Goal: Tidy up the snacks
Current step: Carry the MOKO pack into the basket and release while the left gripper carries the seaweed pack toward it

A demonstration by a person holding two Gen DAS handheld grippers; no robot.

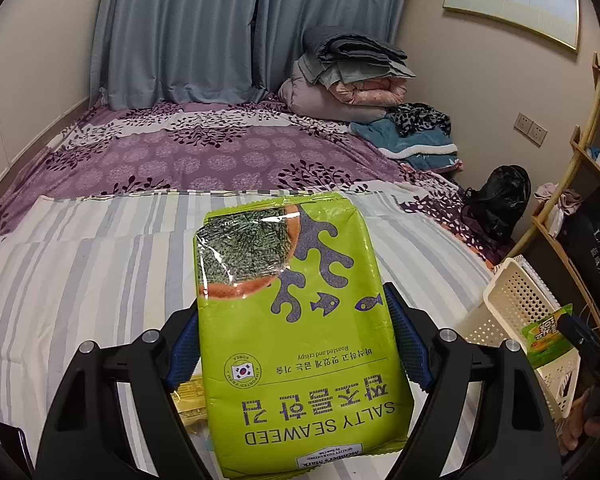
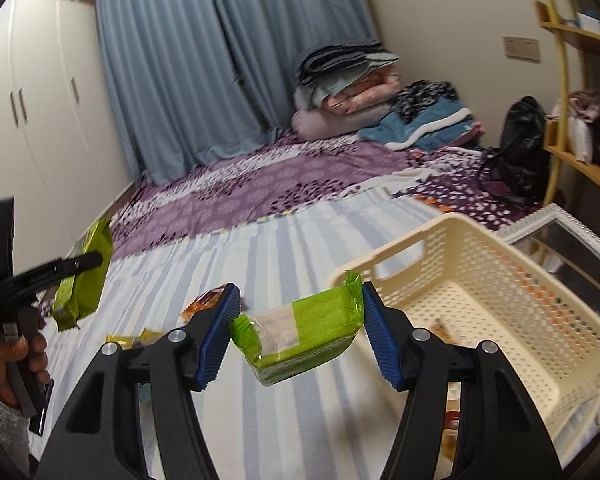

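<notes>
Close in on my left, the left gripper [image 1: 296, 340] is pinching the big seaweed bag [image 1: 300, 320] across its width, blue pads pressed into both side edges, the pack lifted clear of the striped sheet [image 1: 80, 280]. Under it, at the left jaw, I catch a yellow packet [image 1: 188, 398] lying on the sheet.

Over on my right, the right gripper [image 2: 296, 332] is clamped on a small green snack pack [image 2: 304, 332], pads against both crimped ends, pack tilted and off the bed. Just right of it sits the cream basket [image 2: 500, 280], perforated walls, something orange and blurry low inside by my right jaw. Small orange and yellow packets [image 2: 204, 304] lie on the stripes beyond my left finger. At the far left of that view I see a hand [image 2: 16, 364] on the other gripper's handle, seaweed bag hanging from it.

Further out, purple floral bedding [image 1: 220, 152], a stack of folded quilts [image 1: 348, 76], then blue curtains [image 1: 180, 28].
</notes>
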